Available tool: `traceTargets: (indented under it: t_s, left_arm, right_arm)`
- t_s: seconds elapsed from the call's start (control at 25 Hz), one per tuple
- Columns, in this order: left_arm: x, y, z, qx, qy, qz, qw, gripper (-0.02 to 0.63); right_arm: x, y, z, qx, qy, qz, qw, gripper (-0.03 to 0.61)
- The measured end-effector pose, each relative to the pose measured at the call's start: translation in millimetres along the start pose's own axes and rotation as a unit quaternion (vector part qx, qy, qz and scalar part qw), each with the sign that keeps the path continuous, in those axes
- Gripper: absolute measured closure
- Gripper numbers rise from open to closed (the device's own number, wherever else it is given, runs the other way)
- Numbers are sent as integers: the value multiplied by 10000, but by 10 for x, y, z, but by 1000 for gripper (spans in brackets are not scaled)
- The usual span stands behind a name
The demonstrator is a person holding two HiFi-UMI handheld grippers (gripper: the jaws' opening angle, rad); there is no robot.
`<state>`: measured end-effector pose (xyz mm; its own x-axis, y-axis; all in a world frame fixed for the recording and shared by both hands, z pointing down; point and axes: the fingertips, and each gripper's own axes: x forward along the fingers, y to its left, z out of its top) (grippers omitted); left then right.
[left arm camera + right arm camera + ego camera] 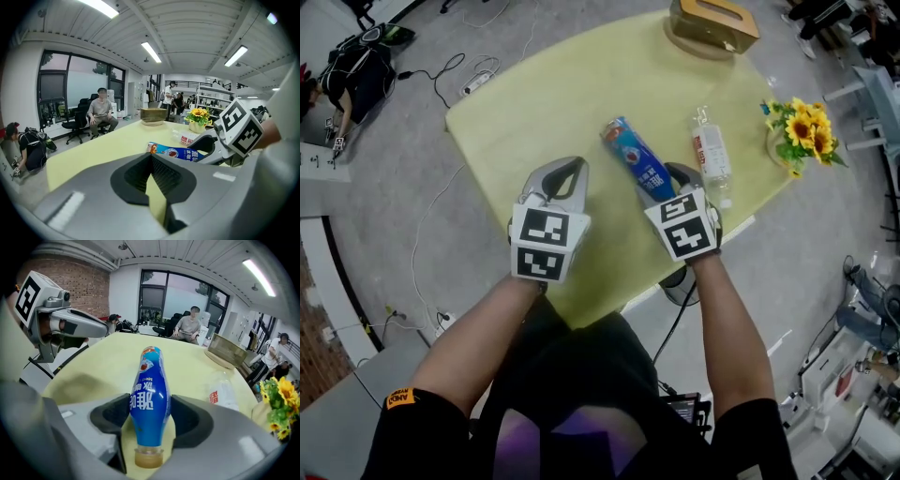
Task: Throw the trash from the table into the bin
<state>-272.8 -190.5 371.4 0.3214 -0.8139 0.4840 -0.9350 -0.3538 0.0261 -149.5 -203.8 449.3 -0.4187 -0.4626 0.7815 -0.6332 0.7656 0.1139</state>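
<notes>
Straddling a blue bottle lying toward the near edge of a yellow table, beside a clear bottle, the right gripper gapes wide, while the left gripper hovers empty, jaws together.

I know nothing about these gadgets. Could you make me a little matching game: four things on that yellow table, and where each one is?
Things:
1. blue bottle
2. clear bottle
3. sunflowers
4. box

Places, as the head view shows them:
A. at the far end of the table
B. between the jaws of the right gripper
C. at the table's right edge
D. lying just right of the blue bottle

Pairs: 1-B, 2-D, 3-C, 4-A
</notes>
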Motion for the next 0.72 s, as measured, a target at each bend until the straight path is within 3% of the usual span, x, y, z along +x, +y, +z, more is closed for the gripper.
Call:
traceTargets:
  t_s: [0.28, 0.72]
  left_arm:
    - [-117, -428, -8, 132, -56, -210, 9997, 607]
    - [-408, -1375, -158, 210, -23, -262, 9994, 607]
  right_arm:
    - [-500, 165, -181, 378, -304, 6, 9988, 302]
    - [-1376, 264, -913, 824, -751, 51, 9937, 302]
